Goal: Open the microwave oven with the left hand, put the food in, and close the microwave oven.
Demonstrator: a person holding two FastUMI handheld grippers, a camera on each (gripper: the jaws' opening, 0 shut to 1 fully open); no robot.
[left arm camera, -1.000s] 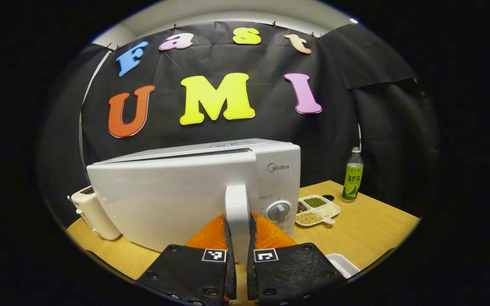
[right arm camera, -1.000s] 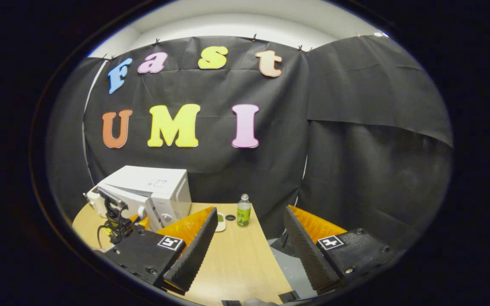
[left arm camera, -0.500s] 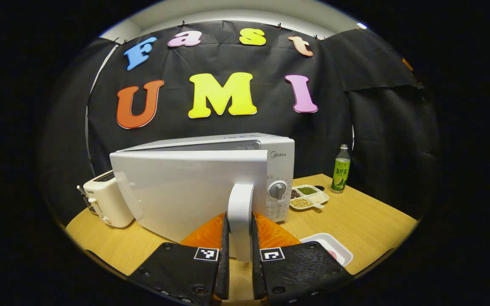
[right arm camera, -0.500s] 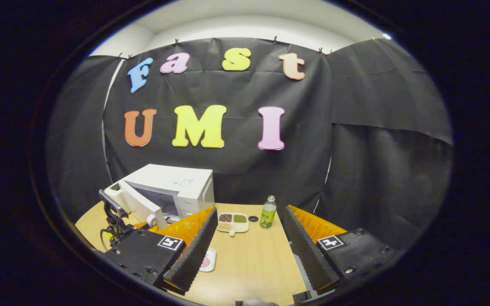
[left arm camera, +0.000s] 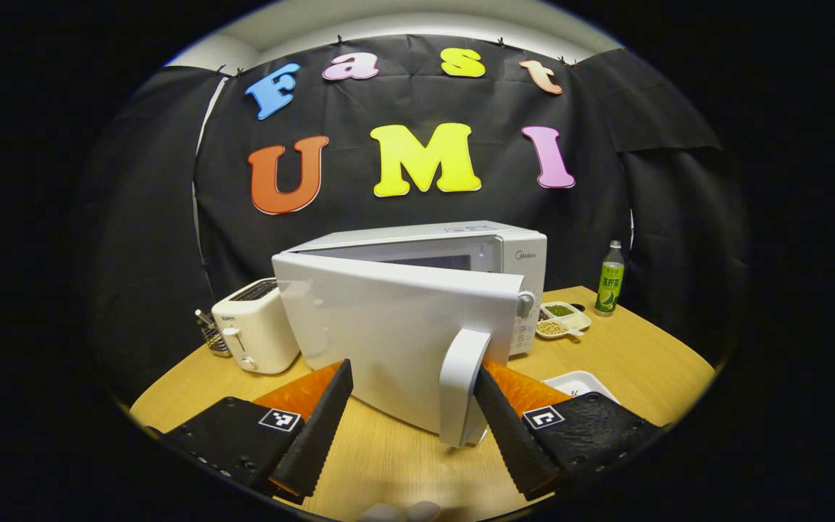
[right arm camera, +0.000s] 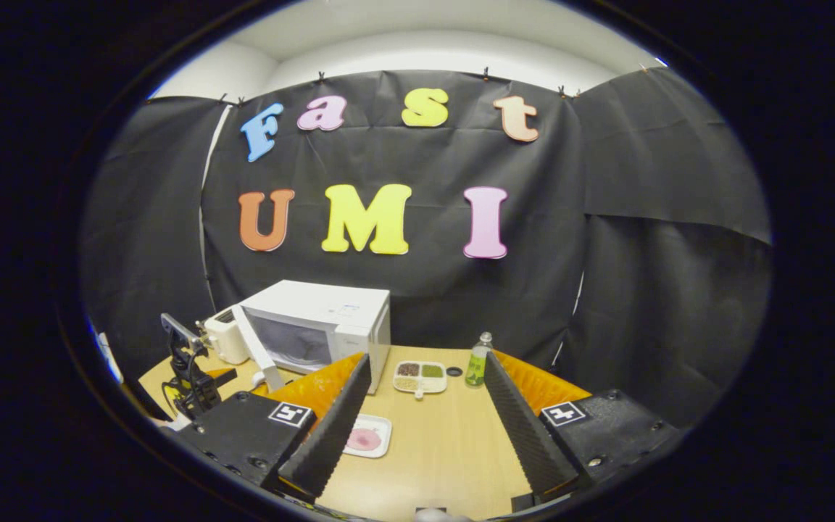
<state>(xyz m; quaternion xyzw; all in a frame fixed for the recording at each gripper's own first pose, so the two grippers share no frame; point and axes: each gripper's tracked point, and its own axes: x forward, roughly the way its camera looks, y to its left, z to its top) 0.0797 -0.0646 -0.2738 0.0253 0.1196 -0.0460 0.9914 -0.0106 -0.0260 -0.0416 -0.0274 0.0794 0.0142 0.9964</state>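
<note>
- Left gripper view: left gripper (left arm camera: 412,435) is spread wide, holding nothing; its right finger (left arm camera: 508,435) sits just beside the door handle (left arm camera: 461,388). Microwave (left arm camera: 454,250) door (left arm camera: 396,326) stands partly open, hinged on the left. The handle is stiff and smooth, the best spot to grip; the door likely swings light. A tray (left arm camera: 580,383) lies near the right finger. A toaster (left arm camera: 258,335) sits left of the door, which may limit its swing.
- Right gripper view: right gripper (right arm camera: 428,428) is spread and empty. The tray holding pink food (right arm camera: 364,438) lies flat on the table (right arm camera: 446,449), just beside the left finger. It looks light and shallow; take it by the rim and keep it level. The cavity mouth is open, with bare table between. A bottle (right arm camera: 477,360) and a bean dish (right arm camera: 420,377) stand behind.
</note>
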